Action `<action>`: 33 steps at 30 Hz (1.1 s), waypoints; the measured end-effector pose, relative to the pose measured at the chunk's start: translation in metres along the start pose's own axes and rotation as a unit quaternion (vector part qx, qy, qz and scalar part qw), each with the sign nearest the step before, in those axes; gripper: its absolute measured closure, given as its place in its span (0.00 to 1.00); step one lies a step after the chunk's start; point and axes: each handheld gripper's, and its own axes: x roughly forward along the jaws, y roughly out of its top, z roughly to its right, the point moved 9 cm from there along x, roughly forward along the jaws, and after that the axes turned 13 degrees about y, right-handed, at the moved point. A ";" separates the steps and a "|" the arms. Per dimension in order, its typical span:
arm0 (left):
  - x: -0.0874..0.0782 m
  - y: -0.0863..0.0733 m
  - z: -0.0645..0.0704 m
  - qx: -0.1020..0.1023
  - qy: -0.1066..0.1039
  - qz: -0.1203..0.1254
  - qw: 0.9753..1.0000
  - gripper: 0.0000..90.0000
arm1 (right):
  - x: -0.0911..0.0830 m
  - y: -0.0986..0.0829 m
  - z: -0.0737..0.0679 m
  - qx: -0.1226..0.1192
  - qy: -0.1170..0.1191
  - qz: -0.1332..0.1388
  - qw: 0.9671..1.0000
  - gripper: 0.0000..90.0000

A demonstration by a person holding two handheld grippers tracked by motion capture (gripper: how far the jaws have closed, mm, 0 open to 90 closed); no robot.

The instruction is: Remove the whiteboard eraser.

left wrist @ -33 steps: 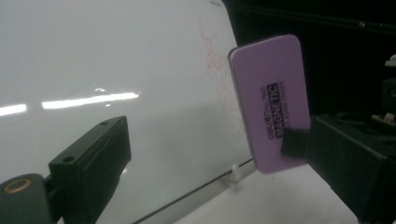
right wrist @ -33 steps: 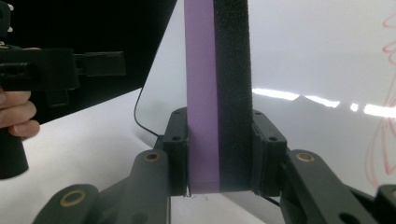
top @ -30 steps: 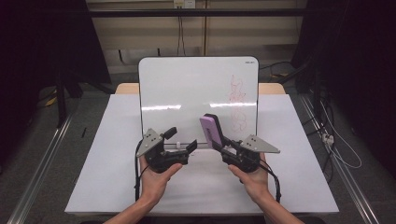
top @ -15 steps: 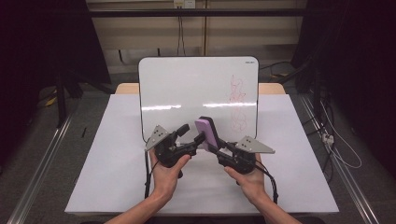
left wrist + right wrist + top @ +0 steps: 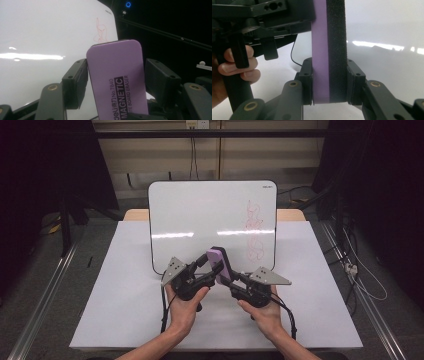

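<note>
— Two grippers meet over the near half of the tabletop [image 5: 125, 310], and the eraser [image 5: 219, 265] stands upright between them, lifted off the surface.

— Who has it?

— The right gripper [image 5: 329, 82] pinches it across its thickness, one jaw on the purple back and one on the black felt. The left gripper [image 5: 116, 82] is spread, a jaw on either side of the eraser's broad face; one jaw sits close against its edge, the other stands off with a clear gap.

— So how far along is the work?

— Picking up looks done. It reads to me as a handover or a re-grip, since the left jaws bracket the eraser without clamping it. The wiping itself is not done: the red scribble [image 5: 254, 227] is all there on the whiteboard [image 5: 200, 215].

— What's the eraser like?

— A flat slab with rounded corners, smooth purple plastic printed with black lettering, backed by a coarse, fuzzy dark pad. Light and easy to hold, I'd guess.

— And beyond it?

— White paper covers the tabletop. The whiteboard is glossy, with rounded corners and a thin dark rim, leaning back, and it shows bright streaks of reflected light.
</note>
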 end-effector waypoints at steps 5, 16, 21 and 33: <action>0.003 -0.001 0.001 -0.010 -0.005 0.000 1.000 0.41 | -0.002 0.000 0.001 0.013 -0.001 0.000 1.000 0.72; 0.002 -0.002 0.006 0.002 -0.025 -0.016 1.000 0.45 | 0.000 -0.003 -0.003 -0.003 0.004 -0.009 1.000 0.65; 0.002 -0.002 0.005 -0.008 -0.032 -0.026 0.999 0.46 | 0.000 -0.003 -0.003 0.000 0.007 -0.010 1.000 0.55; 0.000 0.007 -0.005 0.019 -0.020 -0.019 0.999 0.46 | -0.004 -0.005 0.001 0.006 0.005 -0.026 1.000 0.29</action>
